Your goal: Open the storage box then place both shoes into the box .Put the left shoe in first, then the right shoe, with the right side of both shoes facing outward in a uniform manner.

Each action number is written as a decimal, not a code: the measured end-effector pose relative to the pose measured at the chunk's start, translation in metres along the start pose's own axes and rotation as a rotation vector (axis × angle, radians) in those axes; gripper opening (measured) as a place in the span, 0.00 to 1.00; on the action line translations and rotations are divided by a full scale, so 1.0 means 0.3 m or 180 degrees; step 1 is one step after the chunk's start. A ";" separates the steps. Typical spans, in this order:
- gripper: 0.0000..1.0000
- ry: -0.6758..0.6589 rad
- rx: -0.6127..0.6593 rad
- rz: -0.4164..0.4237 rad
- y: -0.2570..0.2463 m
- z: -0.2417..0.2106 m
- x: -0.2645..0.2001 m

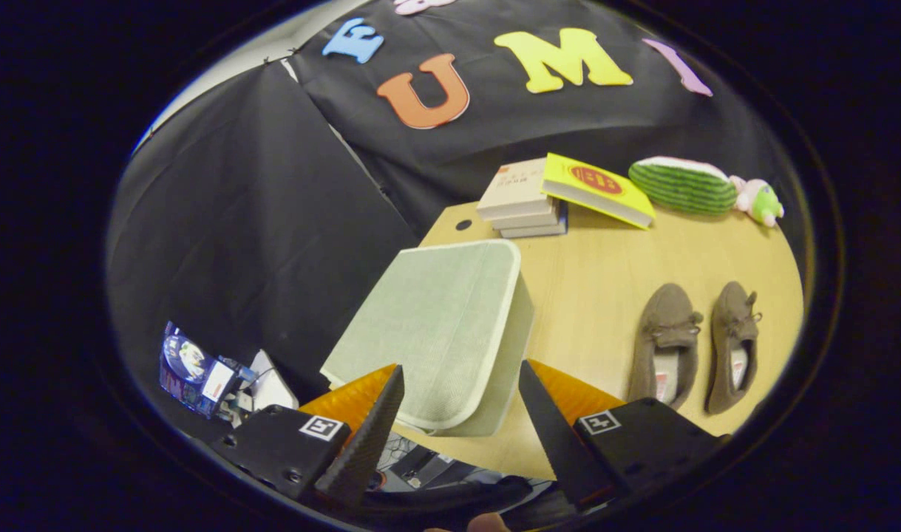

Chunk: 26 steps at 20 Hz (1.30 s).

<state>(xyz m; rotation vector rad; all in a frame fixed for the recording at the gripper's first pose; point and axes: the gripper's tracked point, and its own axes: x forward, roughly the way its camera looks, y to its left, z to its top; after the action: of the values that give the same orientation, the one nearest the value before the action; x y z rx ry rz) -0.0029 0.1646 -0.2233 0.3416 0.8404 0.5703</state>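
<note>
A pale green fabric storage box (439,332) with a cream-edged lid lies closed on the wooden table (590,273), just ahead of my gripper (461,380). Its near corner sits between my fingers, which stand apart without pressing on it. Two brown slip-on shoes rest side by side on the table, to the right of the box, toes pointing away. The left one (666,343) is nearer the box and the right one (732,343) lies beyond it. The gripper is open and holds nothing.
A stack of books (522,199) with a yellow book (596,188) leaning on it stands at the table's far side. A watermelon plush (683,185) and a small pink-green toy (759,201) lie beside them. Left of the table, low down, are packages and clutter (199,373).
</note>
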 end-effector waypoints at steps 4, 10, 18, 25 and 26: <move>0.99 0.0205 0.0337 0.0153 -0.023 -0.030 0.078; 0.85 0.0387 0.0932 0.0506 -0.013 -0.026 0.145; 0.09 0.0522 0.1351 0.0603 -0.014 -0.019 0.123; 0.06 0.0350 0.1299 0.0825 0.110 0.096 0.041; 0.06 0.0313 0.1216 0.0863 0.143 0.125 0.028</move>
<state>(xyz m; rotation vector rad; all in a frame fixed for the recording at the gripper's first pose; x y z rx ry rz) 0.0161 0.2016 -0.1834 0.7900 1.0068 0.6813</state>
